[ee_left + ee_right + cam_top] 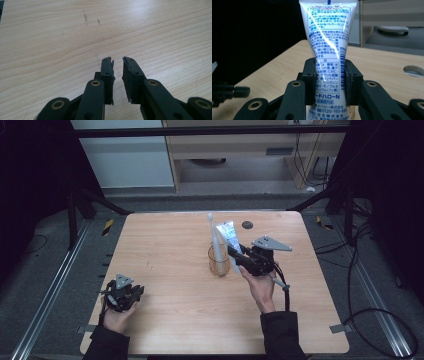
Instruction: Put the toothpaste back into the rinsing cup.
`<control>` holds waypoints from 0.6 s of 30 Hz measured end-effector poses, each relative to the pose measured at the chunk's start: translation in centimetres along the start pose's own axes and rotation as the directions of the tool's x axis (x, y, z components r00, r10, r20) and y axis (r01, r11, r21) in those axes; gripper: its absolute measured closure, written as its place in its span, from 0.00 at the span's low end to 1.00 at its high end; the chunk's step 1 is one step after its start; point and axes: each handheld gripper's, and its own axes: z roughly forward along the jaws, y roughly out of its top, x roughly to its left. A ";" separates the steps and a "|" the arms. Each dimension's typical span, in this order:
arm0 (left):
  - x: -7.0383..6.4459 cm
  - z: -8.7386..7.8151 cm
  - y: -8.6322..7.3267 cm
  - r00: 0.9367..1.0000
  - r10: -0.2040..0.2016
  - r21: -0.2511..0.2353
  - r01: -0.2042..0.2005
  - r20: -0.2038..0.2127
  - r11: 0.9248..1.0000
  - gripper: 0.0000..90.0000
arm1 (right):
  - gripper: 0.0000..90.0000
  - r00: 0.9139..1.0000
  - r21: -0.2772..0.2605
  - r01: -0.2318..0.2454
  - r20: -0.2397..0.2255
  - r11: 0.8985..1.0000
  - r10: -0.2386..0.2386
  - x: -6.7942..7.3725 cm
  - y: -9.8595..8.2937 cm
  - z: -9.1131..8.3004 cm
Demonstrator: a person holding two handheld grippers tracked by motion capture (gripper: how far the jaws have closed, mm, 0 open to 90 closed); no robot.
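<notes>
Pale wood grain covered the table (165, 245), which stood on grey floor with dark surroundings and a light cabinet at the far side. Near the table's middle an amber glass cup (218, 261) was seen upright, with a white toothbrush (215, 237) standing in it. Just right of the cup, a toothpaste tube (328, 47) was clamped across its lower body by the right claw (235, 254), crimped end up, above the cup's rim. The left claw (118, 72) was held low at the near left, its jaws parted by a narrow gap and nothing between them. By this showing, the toothbrush was judged already placed, while the tube remained to be lowered into the cup and released.
</notes>
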 end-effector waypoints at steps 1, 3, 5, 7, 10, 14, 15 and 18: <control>0.0 0.0 0.0 1.000 0.000 0.000 0.000 0.001 1.000 0.86 | 0.76 1.000 -0.007 0.004 0.003 1.000 -0.004 -0.1 0.2 0.1; 0.0 0.0 -0.1 1.000 -0.001 -0.001 0.001 0.002 1.000 0.86 | 0.76 1.000 -0.031 0.006 0.011 1.000 -0.006 -0.3 0.6 0.5; 0.1 0.0 -0.1 1.000 -0.001 0.000 0.001 0.002 1.000 0.86 | 0.76 1.000 -0.049 0.005 0.014 0.999 -0.004 -0.4 1.0 0.9; 0.1 0.0 -0.1 1.000 -0.001 -0.001 0.001 0.002 1.000 0.86 | 0.76 1.000 -0.064 0.004 0.014 0.998 -0.003 -0.5 1.1 1.2; 0.1 0.0 -0.1 1.000 0.000 -0.001 0.000 0.003 1.000 0.86 | 0.76 1.000 -0.090 0.006 0.009 0.996 -0.005 -0.6 1.3 2.0; 0.2 0.0 -0.1 1.000 -0.002 0.000 0.002 0.003 1.000 0.86 | 0.76 1.000 -0.117 -0.001 -0.002 0.993 0.001 -0.5 1.3 2.9; 0.2 0.0 -0.1 1.000 -0.004 -0.001 0.004 0.003 1.000 0.87 | 0.76 1.000 -0.126 -0.003 -0.005 0.992 0.002 -0.5 1.3 3.2; 0.2 0.0 -0.2 1.000 -0.005 -0.001 0.005 0.003 1.000 0.87 | 0.76 1.000 -0.138 -0.010 -0.011 0.990 0.009 -0.5 1.2 3.9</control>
